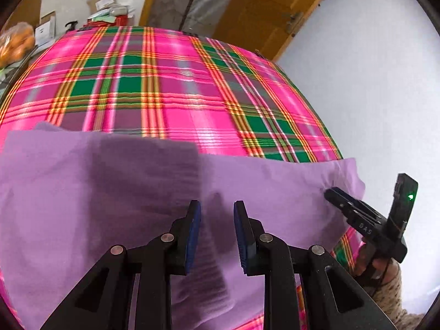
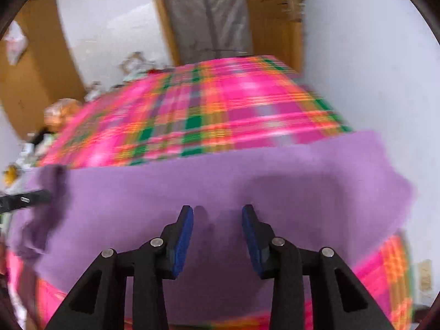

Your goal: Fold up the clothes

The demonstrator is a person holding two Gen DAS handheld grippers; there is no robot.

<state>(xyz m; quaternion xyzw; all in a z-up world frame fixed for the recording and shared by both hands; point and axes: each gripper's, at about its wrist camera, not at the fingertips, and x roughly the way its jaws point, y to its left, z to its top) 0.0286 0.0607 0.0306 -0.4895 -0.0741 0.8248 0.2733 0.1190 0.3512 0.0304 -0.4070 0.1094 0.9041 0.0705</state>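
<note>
Pink-and-green plaid cover over a flat surface; white wall and wooden door behind. Purple cloth held up over near edge of plaid cover, spread wide, one end hanging past cover's right-hand edge. Left gripper: jaws part-way closed, pinched on cloth's near edge. Right gripper: likewise narrowed, pinched on the same cloth, puckered at the tips. Judged light, soft, limp, slightly fleecy; likely to sag between holds. Best taken at corners or hem, holds well apart, kept taut before lowering onto cover.
</note>
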